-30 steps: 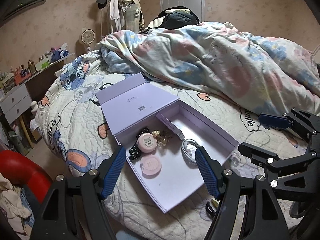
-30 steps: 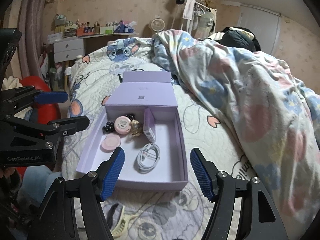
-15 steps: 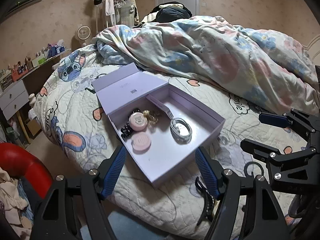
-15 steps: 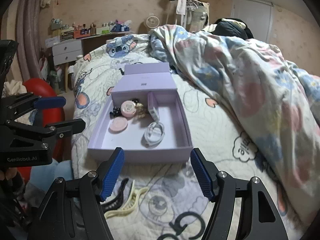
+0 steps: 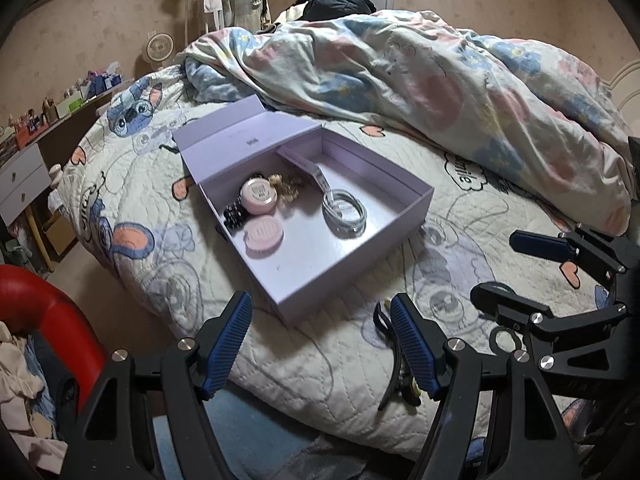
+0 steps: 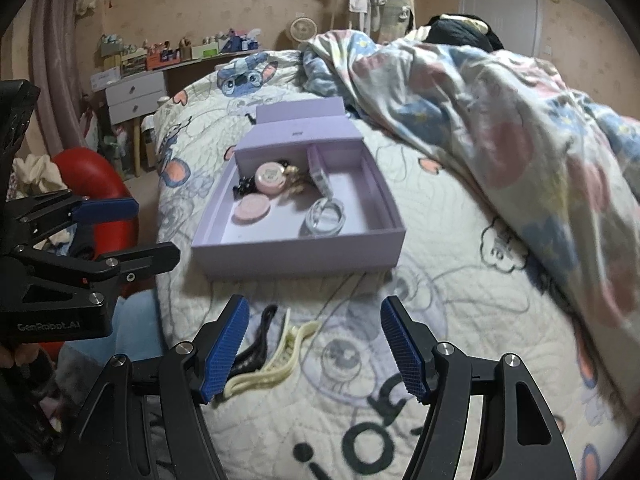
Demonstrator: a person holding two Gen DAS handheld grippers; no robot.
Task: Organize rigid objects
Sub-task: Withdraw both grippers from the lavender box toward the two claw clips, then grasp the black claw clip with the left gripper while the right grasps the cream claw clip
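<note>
An open lilac box [image 5: 400, 236] [image 6: 296, 258] lies on the quilted bed. It holds two pink round cases [image 5: 264, 232] [image 6: 252, 207], a black hair tie [image 5: 234, 216], a gold trinket [image 5: 290, 190] and a coiled white cable [image 5: 345, 212] [image 6: 326, 218]. A black hair claw [image 6: 256, 346] [image 5: 394, 376] and a cream hair claw [image 6: 280, 354] lie on the quilt in front of the box. My left gripper [image 5: 320, 344] is open and empty, above the bed's edge. My right gripper [image 6: 314, 346] is open and empty, just over the claws.
A rumpled floral duvet [image 5: 420, 68] [image 6: 500, 120] fills the bed's far and right side. A red chair [image 5: 44, 320] [image 6: 100, 184] and a white drawer unit [image 6: 136, 96] stand left of the bed. Each gripper shows in the other's view.
Both grippers have drawn back from the box toward the bed's near edge. The two hair claws have come into view in front of the box.
</note>
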